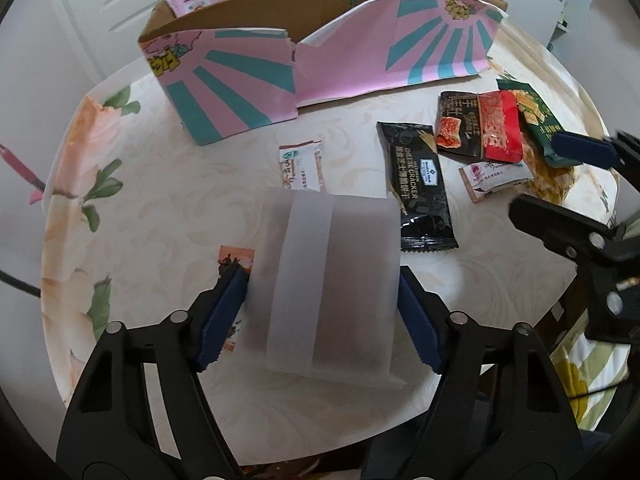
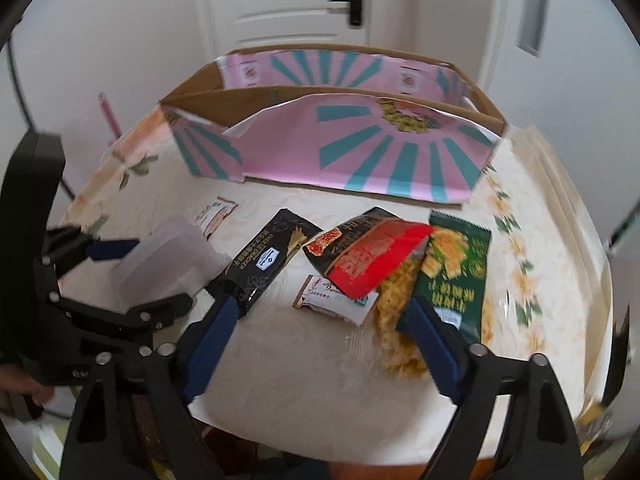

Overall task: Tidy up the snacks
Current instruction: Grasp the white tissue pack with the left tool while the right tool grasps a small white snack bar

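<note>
My left gripper [image 1: 322, 300] is shut on a translucent white snack packet [image 1: 326, 276], held above the table; the packet also shows in the right wrist view [image 2: 168, 260]. My right gripper [image 2: 320, 312] is open and empty above a small white sachet [image 2: 336, 300]. A black cheese cracker packet [image 1: 420, 188] lies mid-table. A black-and-red packet [image 2: 336, 244], a red packet [image 2: 380, 260], a green packet [image 2: 456, 268] and a clear bag of yellow noodles [image 2: 396, 320] lie piled together. A pink and teal cardboard box [image 1: 256, 80] stands open at the back.
A small white sachet [image 1: 302, 166] lies in front of the box. An orange packet [image 1: 234, 260] lies under my left finger. The round table [image 1: 160, 220] has a floral cloth. A white door [image 2: 304, 0] stands behind the table.
</note>
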Motion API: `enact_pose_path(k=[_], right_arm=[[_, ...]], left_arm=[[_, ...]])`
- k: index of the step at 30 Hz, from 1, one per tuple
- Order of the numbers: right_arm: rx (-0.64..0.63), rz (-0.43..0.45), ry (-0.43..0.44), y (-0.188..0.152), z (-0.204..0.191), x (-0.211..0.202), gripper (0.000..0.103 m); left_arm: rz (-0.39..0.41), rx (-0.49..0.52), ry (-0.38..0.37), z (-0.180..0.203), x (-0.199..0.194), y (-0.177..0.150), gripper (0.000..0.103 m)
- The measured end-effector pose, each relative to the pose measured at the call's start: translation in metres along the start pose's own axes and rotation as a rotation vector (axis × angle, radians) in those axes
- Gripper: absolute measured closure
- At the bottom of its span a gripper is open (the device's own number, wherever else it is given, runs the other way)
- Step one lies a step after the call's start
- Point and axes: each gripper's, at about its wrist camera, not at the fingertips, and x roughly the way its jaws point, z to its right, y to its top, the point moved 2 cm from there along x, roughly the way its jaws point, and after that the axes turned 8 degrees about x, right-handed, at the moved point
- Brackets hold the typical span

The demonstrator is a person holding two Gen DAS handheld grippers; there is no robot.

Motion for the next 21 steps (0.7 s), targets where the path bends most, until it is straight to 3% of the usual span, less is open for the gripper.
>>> enact_pose_path(k=[7,12,21], right_arm=[[-0.105,-0.031,0.018,0.005,0.006,0.013,0.029],[-0.162,-0.07,0.044,0.003,0.006,0.022,0.041],[-0.444,-0.098,0.097,-0.004,-0.002,0.033,0.046]], left_arm=[[-0.005,0.007,-0.01,-0.001,0.0,0.003,0.04],[-0.01,0.001,-0.01,-0.001,-0.001,0.004,0.042],[-0.01,-0.032,-0.016,-0.006,-0.006,0.006,0.043]])
